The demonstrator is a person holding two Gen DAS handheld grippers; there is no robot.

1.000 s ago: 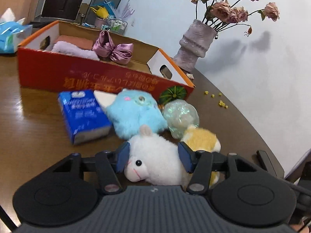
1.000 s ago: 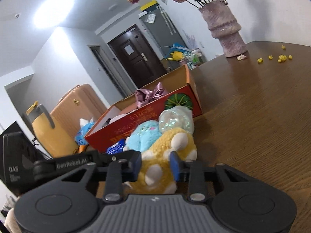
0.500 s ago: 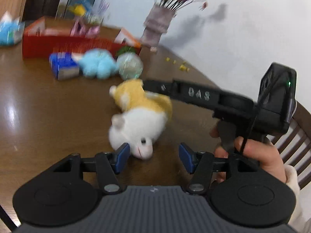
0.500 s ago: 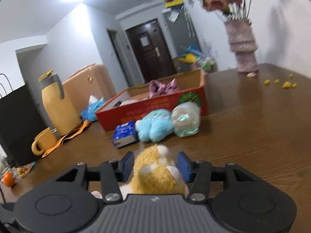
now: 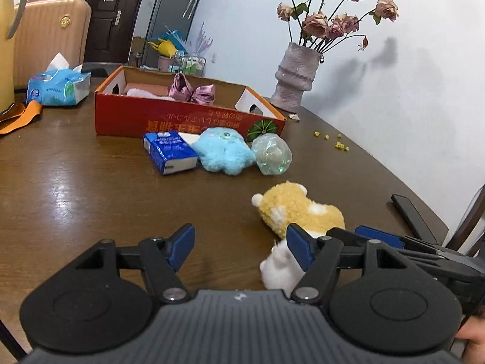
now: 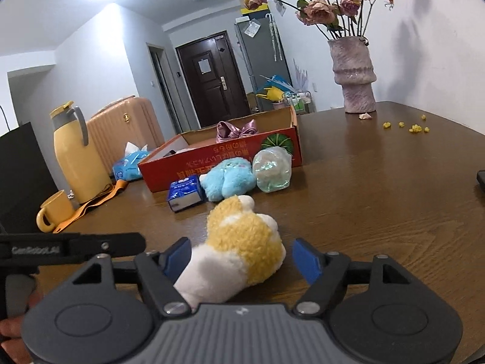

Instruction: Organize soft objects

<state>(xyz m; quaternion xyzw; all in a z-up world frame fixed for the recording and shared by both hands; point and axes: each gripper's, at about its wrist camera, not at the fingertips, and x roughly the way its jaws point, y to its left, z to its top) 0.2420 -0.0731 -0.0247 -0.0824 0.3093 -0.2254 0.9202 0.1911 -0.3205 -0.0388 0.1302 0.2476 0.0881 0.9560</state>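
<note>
Glossy wood table (image 5: 91, 182), fuzzy plush (image 6: 242, 242) — rounded

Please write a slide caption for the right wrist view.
Open right claw around yellow-and-white plush lying on the table, red box behind.

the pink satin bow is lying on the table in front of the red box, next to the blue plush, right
Not quite. The pink satin bow lies inside the red box, not on the table in front of it. The blue plush does sit in front of the box. The left wrist view shows this.
</note>
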